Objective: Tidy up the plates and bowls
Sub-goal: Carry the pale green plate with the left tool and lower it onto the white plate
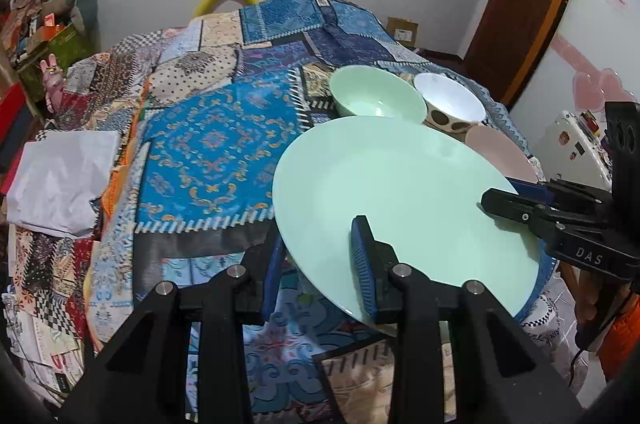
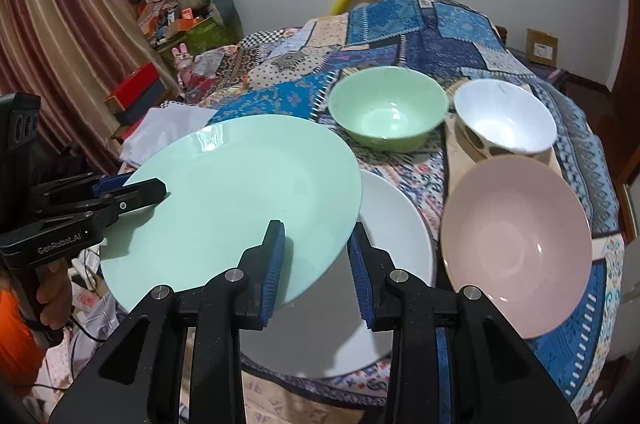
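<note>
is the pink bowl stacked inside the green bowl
No, the pink bowl sits by itself on the cloth, apart from the green bowl farther back.

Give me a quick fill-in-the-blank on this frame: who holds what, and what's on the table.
1. Both the left gripper and the right gripper clamp the rim of the large mint-green round ____.
2. Under it on the patchwork tablecloth lies a round plate coloured ____.
3. The bowl with dark spots outside is ____ inside.
4. Nearest the right gripper's fingers sits the empty bowl coloured ____.

Missing words: plate; white; white; pink
</note>
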`<action>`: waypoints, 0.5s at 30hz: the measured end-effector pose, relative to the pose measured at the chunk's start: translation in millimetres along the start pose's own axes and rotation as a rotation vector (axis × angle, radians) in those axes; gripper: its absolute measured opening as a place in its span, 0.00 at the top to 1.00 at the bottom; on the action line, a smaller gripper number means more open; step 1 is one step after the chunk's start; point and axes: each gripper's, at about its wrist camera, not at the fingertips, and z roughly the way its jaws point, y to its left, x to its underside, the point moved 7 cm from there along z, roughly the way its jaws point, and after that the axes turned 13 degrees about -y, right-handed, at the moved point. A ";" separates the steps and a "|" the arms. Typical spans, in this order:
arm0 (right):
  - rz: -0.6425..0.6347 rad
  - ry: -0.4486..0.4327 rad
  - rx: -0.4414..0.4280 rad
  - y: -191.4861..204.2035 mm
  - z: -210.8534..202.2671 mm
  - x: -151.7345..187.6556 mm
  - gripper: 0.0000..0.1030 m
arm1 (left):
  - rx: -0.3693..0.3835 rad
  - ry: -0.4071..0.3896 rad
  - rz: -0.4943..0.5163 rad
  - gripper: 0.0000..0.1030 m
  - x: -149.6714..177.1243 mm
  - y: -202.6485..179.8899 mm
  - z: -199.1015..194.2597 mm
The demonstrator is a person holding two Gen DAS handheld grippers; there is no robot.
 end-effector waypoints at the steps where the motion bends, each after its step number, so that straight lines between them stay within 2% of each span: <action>1: 0.003 0.001 0.003 -2.5 -1.3 2.4 0.71 | 0.005 0.006 0.002 0.68 1.7 -3.5 2.8; 15: 0.054 0.047 0.040 -30.8 0.3 28.6 0.71 | 0.032 0.073 0.013 0.68 23.4 -25.3 36.9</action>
